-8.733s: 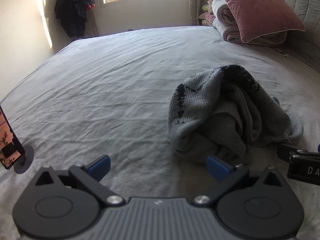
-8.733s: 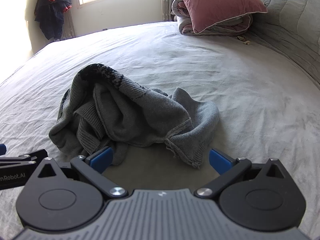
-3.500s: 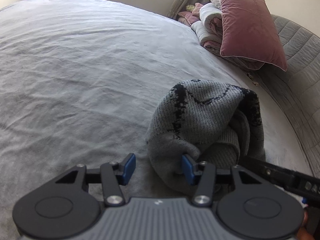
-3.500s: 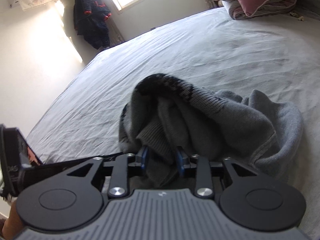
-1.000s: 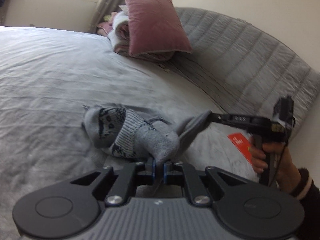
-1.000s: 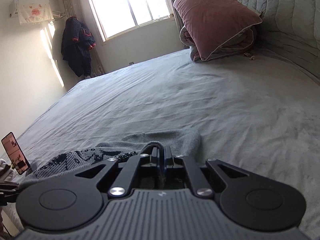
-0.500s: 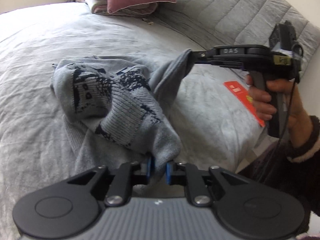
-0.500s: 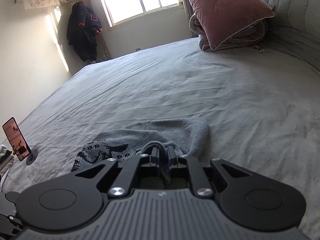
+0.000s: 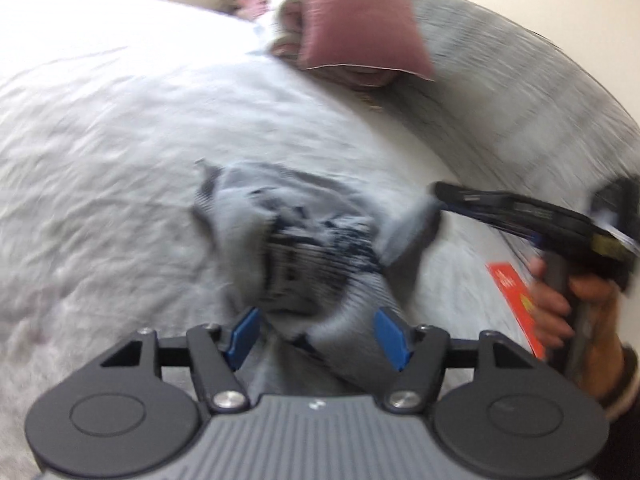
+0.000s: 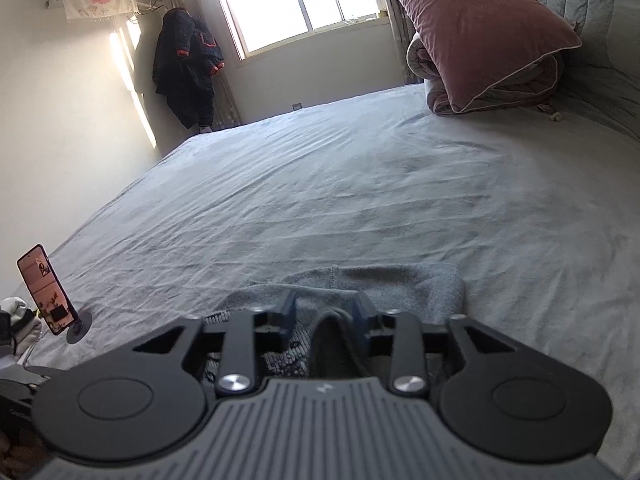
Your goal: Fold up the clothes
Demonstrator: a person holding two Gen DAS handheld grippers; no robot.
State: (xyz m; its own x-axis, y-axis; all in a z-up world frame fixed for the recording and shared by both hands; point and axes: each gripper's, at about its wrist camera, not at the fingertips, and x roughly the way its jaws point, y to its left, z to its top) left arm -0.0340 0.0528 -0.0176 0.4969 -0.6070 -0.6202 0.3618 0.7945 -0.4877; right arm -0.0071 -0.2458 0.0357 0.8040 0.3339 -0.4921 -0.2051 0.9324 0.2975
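Sweater (image 9: 304, 252): a grey knit with a dark pattern, seen bunched on the near part of the bed (image 9: 100, 152), blurred in the left wrist view.
Left gripper (image 9: 318, 334): jaws have just been opening and are parted wide; a fold of the sweater is seen between the blue pads, not pressed.
Right gripper (image 10: 325, 314): jaws have just been opening and are partly apart; a dark fold is seen between them, against the right pad.
Pink pillow (image 10: 480, 28): lies far right, by the headboard.
Phone (image 10: 44, 288): is propped near left.
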